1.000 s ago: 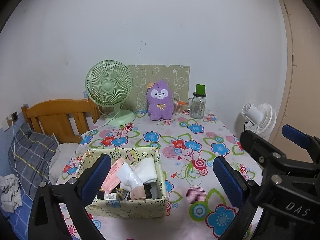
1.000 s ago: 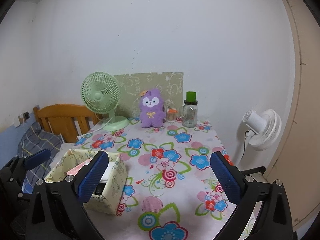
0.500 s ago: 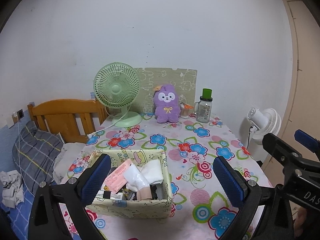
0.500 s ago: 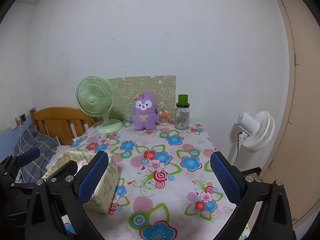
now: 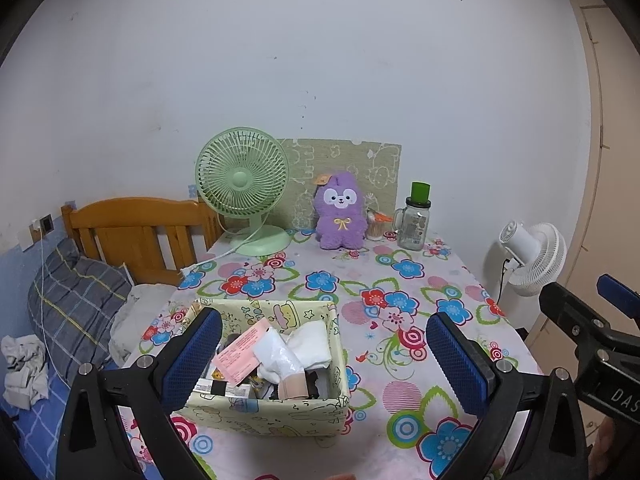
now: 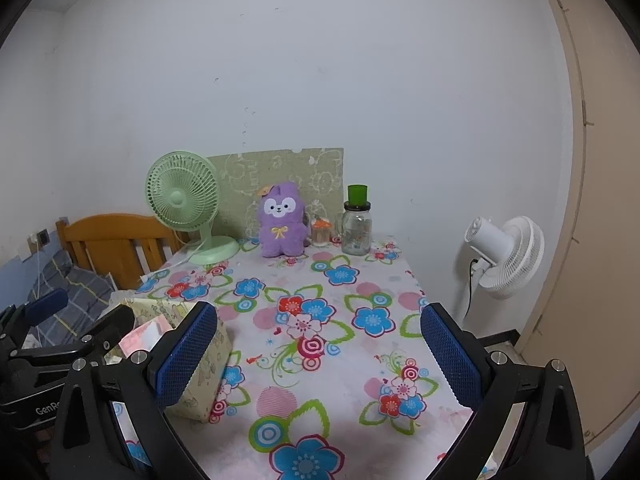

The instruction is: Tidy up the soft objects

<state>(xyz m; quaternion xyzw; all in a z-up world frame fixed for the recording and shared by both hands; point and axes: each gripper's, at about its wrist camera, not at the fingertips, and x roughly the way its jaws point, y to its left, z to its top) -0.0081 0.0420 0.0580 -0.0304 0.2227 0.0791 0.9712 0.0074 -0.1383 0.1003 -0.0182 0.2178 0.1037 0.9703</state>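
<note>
Both my tongs, left (image 5: 324, 358) and right (image 6: 318, 354), hang spread wide with nothing between the pads.

Near-left corner of the worktop (image 6: 352, 364) is taken by the fabric box (image 5: 280, 416), heaped with white cloth (image 5: 308, 346) and a pink packet (image 5: 240, 354) to about rim height.

Back edge is crowded: green fan (image 5: 244, 188), purple plush (image 5: 340, 212), a small orange-lidded jar (image 6: 321, 232) and a glass jar (image 6: 357, 228) stand near one another, with a board (image 6: 280, 172) behind them against the wall.

The middle and right of the flowered cloth lie bare between box and back row.

Off the right edge stands a white fan (image 6: 508, 256); the bed headboard (image 5: 136, 228) borders the left side.
</note>
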